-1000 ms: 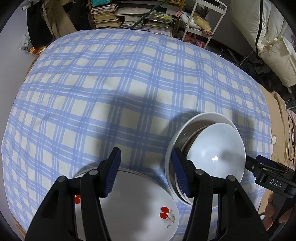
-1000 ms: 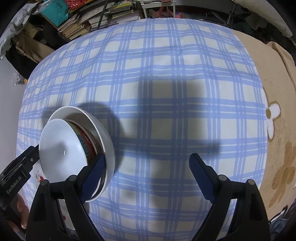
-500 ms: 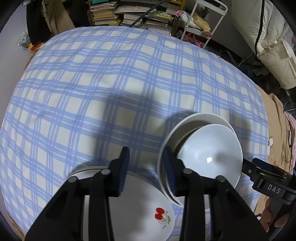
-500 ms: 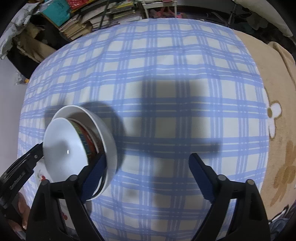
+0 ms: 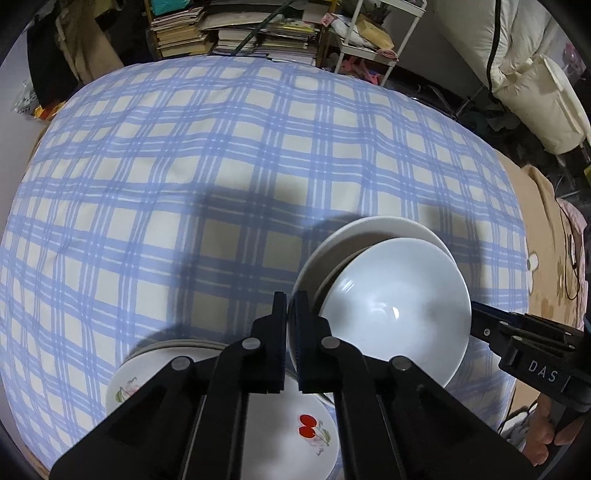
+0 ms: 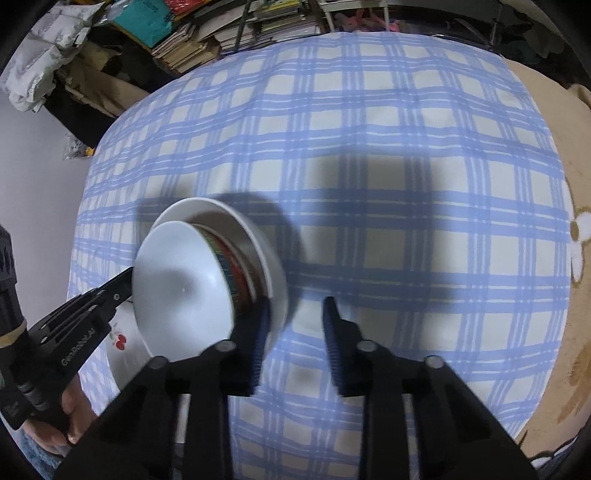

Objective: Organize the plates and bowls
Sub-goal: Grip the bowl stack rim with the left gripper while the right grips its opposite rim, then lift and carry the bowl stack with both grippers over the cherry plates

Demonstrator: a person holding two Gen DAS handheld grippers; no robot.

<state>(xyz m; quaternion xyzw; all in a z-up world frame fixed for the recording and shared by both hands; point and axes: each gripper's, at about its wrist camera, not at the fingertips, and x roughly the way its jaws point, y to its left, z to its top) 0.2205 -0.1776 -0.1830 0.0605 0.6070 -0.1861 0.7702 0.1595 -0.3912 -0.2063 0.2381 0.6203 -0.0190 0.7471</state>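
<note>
A stack of nested bowls stands on the checked cloth: a big outer white bowl (image 5: pixel 369 229) (image 6: pixel 221 210), a striped coloured bowl (image 6: pixel 231 266) inside it, and a tilted white bowl (image 5: pixel 395 306) (image 6: pixel 177 284) on top. My left gripper (image 5: pixel 290 314) is shut on the outer bowl's left rim. My right gripper (image 6: pixel 295 328) is closing, with the outer bowl's right rim between its jaws; the right pad stands clear of the rim. A stack of plates, the top one with a cherry print (image 5: pixel 310 432), lies beside the bowls under my left gripper.
The blue plaid cloth (image 5: pixel 221 166) covers the table. To the right lies a beige blanket (image 6: pixel 576 258) with flowers. Piles of books (image 5: pixel 229 33) and a white rack (image 5: pixel 373 33) stand beyond the far edge. A hand (image 6: pixel 70 413) holds the left gripper.
My left jaws have come together on the outer bowl's rim. My right jaws have narrowed a lot around the opposite rim. Neither hand has shifted much.
</note>
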